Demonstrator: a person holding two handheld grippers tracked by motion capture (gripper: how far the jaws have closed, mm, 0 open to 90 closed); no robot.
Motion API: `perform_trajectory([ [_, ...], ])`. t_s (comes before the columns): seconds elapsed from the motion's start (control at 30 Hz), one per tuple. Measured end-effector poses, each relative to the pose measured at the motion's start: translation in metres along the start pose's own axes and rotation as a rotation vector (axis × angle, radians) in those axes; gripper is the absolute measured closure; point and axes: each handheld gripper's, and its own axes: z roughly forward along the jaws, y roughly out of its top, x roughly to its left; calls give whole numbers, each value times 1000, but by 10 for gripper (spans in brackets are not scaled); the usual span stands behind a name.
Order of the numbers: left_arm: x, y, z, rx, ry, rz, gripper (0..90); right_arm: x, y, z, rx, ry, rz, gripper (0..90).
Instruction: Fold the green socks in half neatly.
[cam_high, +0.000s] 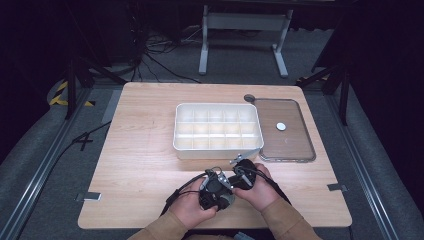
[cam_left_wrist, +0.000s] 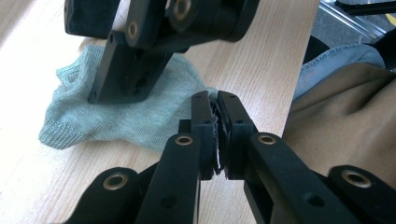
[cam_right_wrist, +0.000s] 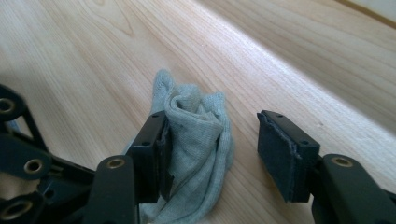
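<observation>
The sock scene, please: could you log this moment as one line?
sock: on table | left gripper: shut on sock edge | right gripper: open around sock

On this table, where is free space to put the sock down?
Bare wood lies left of the white divided box, up to the table edge, and in a strip behind it. It is crowded at the front middle, where both grippers meet over the sock, and right, where the lid lies.

Left gripper (cam_left_wrist: 217, 116): jaws closed together at sock's edge. Pale green sock (cam_left_wrist: 107, 116): flat on tabletop (cam_left_wrist: 243, 60), near its edge. Right gripper (cam_left_wrist: 128, 70): resting on sock.
</observation>
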Motion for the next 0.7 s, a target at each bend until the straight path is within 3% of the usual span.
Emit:
perform_trajectory([
  [0.3, 1, -10, -11, -33, 7, -32, 816, 4, 4, 1, 36, 55, 40, 719],
  [0.4, 5, -14, -18, -34, 21, -50, 802, 7, 6, 1, 42, 40, 34, 742],
  [0.47, 10, -18, -25, -45, 60, -63, 801, 8, 7, -1, 42, 29, 26, 760],
  [0.5, 13, -22, -30, -63, 64, -87, 799, 9, 7, -1, 41, 31, 24, 763],
  [0.7, 30, -37, -53, -109, 95, -140, 790, 11, 7, -23, -76, 44, 20, 770],
])
